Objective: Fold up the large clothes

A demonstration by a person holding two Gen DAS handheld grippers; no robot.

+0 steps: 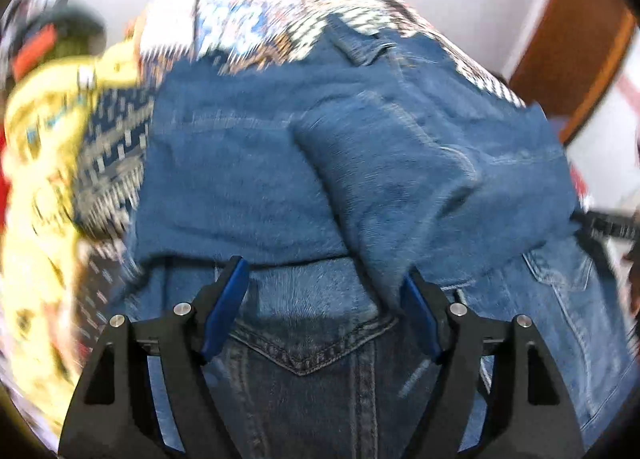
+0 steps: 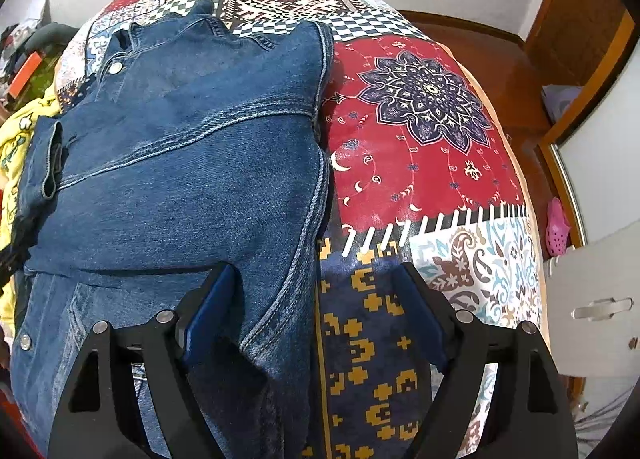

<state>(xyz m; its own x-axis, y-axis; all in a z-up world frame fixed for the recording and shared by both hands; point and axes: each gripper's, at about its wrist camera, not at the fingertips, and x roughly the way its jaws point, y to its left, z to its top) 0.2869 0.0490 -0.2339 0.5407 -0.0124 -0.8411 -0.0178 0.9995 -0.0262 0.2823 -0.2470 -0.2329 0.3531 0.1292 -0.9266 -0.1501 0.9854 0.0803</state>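
Note:
A blue denim jacket (image 2: 192, 163) lies spread on a patterned bedspread (image 2: 424, 139), its sleeves folded across its body. In the blurred left wrist view the jacket (image 1: 280, 179) fills the middle, with a folded sleeve (image 1: 400, 179) lying over it. My left gripper (image 1: 324, 279) is open just above the jacket, near the sleeve's end, holding nothing. My right gripper (image 2: 316, 279) is open over the jacket's right edge, one finger (image 2: 212, 299) above denim and the other (image 2: 420, 299) above the bedspread.
A yellow printed garment (image 1: 44, 163) lies left of the jacket, also seen in the right wrist view (image 2: 20, 139). The bed's right edge drops to a wooden floor (image 2: 500, 59). A white cabinet door with a handle (image 2: 600, 307) and a pink shoe (image 2: 556, 227) are at right.

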